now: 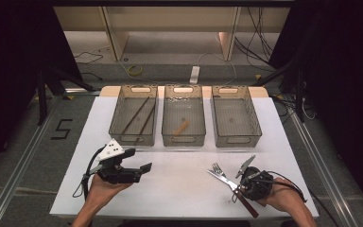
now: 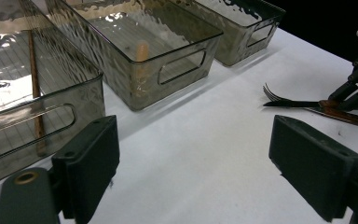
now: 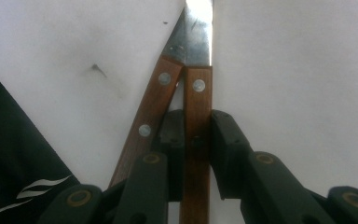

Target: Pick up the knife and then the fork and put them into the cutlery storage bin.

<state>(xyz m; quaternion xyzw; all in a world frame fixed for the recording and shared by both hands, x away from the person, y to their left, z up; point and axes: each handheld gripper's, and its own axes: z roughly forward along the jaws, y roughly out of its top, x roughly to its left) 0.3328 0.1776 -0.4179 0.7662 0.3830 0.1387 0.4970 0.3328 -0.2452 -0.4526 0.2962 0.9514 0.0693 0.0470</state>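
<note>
My right gripper point(image 1: 239, 186) is at the table's front right, shut on the wooden handle of a knife point(image 3: 197, 100). The blade point(image 1: 221, 178) points up and to the left over the white mat. A fork point(image 1: 217, 168) with a matching wooden handle point(image 3: 150, 112) lies right beside the knife, and their metal ends cross. My left gripper point(image 1: 140, 161) is held over the front left of the mat, open, with nothing between its pads point(image 2: 91, 158). In the left gripper view the knife blade point(image 2: 292, 103) and fork tines point(image 2: 272, 93) lie far to the right.
Three clear bins stand in a row at the back of the mat. The left bin point(image 1: 134, 137) holds two chopsticks point(image 1: 137, 113), the middle bin point(image 1: 183, 138) a short wooden piece point(image 1: 181, 127), and the right bin point(image 1: 237, 138) holds nothing I can see. The table's front edge is close behind my right gripper.
</note>
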